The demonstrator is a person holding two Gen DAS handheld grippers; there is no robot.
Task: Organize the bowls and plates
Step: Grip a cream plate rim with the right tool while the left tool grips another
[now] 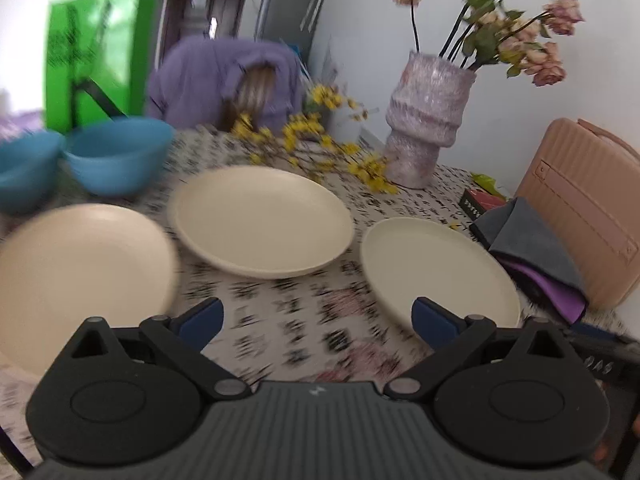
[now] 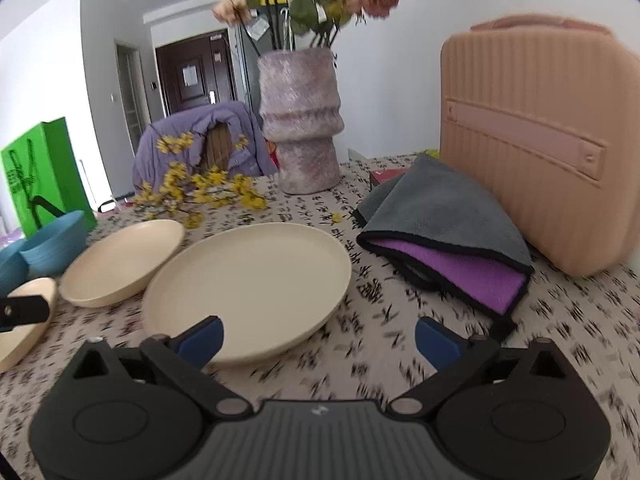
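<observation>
Setting: a table covered with a pale cloth (image 1: 280, 320) printed in black characters, seen from two gripper cameras; parts of both views were blurred.
Left gripper (image 1: 318, 322): its blue-tipped jaws stood spread wide, low over bare cloth, with nothing between them.
Right gripper (image 2: 318, 342): its jaws were also spread wide and empty; its left fingertip (image 2: 202, 340) overlapped the near rim of a plate in the picture, and contact could not be told.
Plates: three cream plates lay flat on the cloth in a loose row. In the left view, the left plate (image 1: 80, 272) sat nearest the bowls, the middle plate (image 1: 262, 222) lay further back, and the right plate (image 1: 436, 272) lay just ahead of the right fingertip. All three lay apart from each other in that view.
Bowls: two blue bowls (image 1: 116, 156) stood side by side at the far left of the table, upright, behind the left plate.
Green bag (image 1: 96, 56): stood upright behind the bowls.
Vase (image 2: 300, 120): a tall mauve vase holding faded pink roses stood at the back of the table, with yellow flower sprigs (image 2: 200, 192) lying on the cloth beside it.
Folded cloth (image 2: 444, 236): grey over purple, lying to the right of the plates.
Pink case (image 2: 544, 140): a ribbed case standing upright behind the folded cloth.
Chair: a purple jacket (image 1: 224, 76) hung over a chair back beyond the table.
</observation>
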